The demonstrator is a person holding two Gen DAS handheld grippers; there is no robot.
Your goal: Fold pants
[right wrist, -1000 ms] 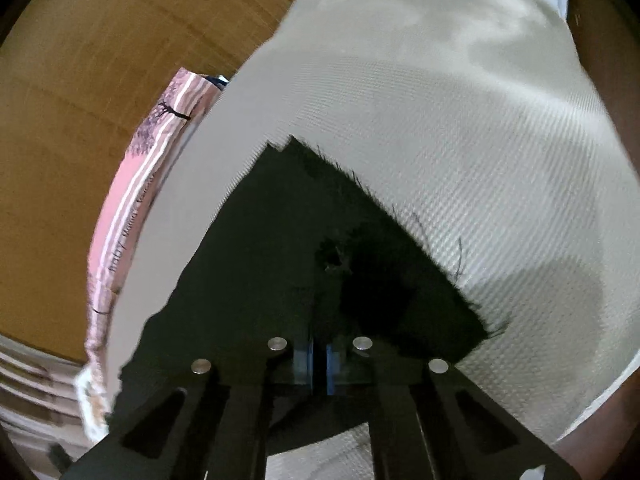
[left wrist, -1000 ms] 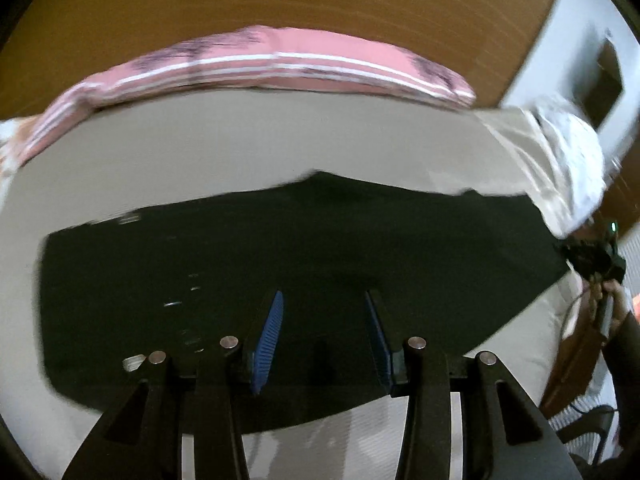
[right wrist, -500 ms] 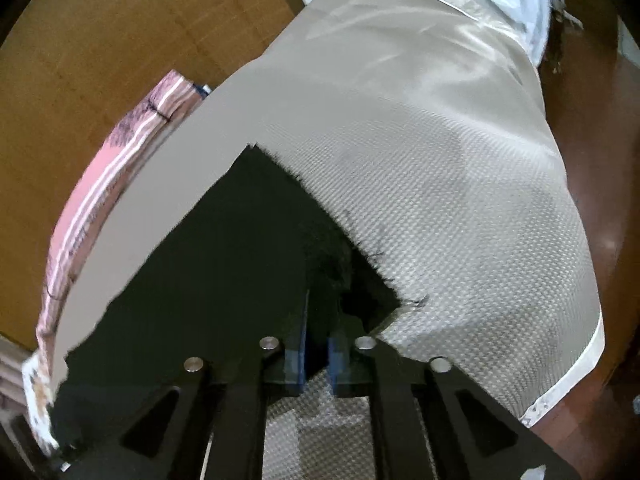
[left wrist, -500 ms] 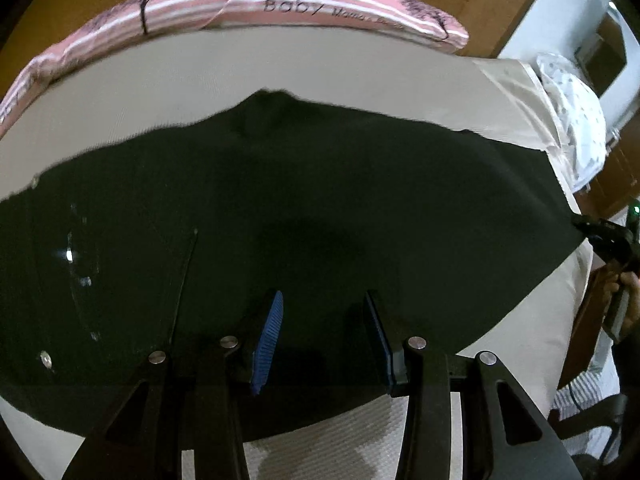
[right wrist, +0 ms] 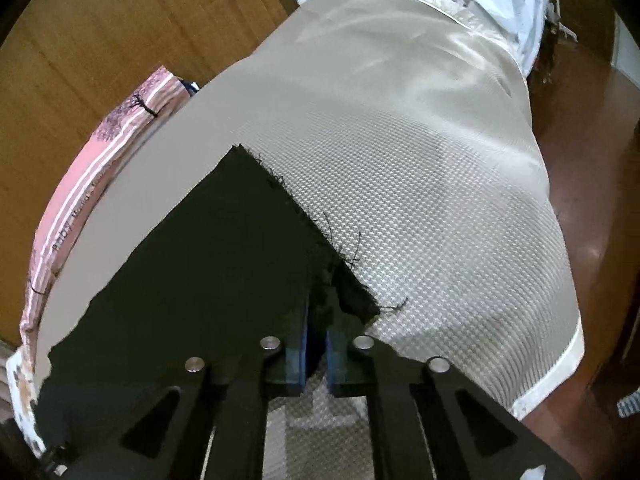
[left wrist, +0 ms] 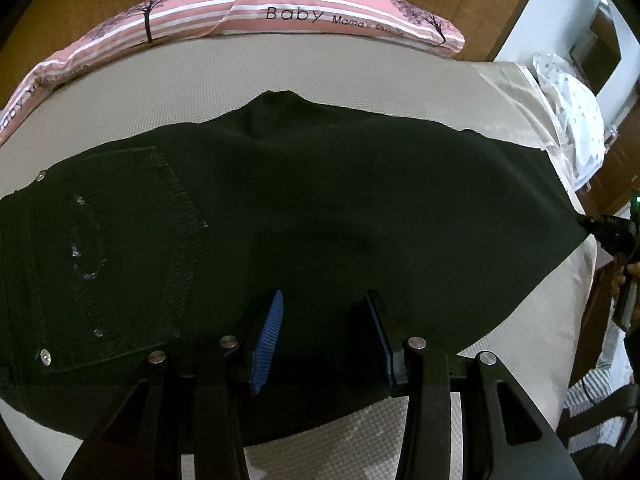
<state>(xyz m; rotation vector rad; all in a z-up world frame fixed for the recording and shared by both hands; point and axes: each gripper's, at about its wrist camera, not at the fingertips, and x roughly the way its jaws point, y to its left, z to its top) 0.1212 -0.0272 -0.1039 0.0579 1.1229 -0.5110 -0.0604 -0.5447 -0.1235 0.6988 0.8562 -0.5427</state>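
Note:
Black pants [left wrist: 320, 216] lie spread across a beige textured bed cover [left wrist: 280, 76], with a back pocket [left wrist: 120, 248] at the left. My left gripper [left wrist: 322, 320] is open, its blue pads just above the pants' near edge. My right gripper [right wrist: 316, 320] is shut on the frayed hem of the pants [right wrist: 224, 264] at the leg end. The right gripper also shows at the far right of the left wrist view [left wrist: 608, 232], holding the hem corner.
A pink striped pillow [left wrist: 280, 16] lies along the far side of the bed against a wooden headboard [right wrist: 100, 40]. A white dotted cloth [left wrist: 572, 108] lies at the bed's right end. The brown floor [right wrist: 592, 160] is beyond the bed edge.
The left gripper has moved closer over the pants, so the pocket now shows clearly. The right gripper, still holding the hem, has pulled back, and the pants lie flatter and stretched.

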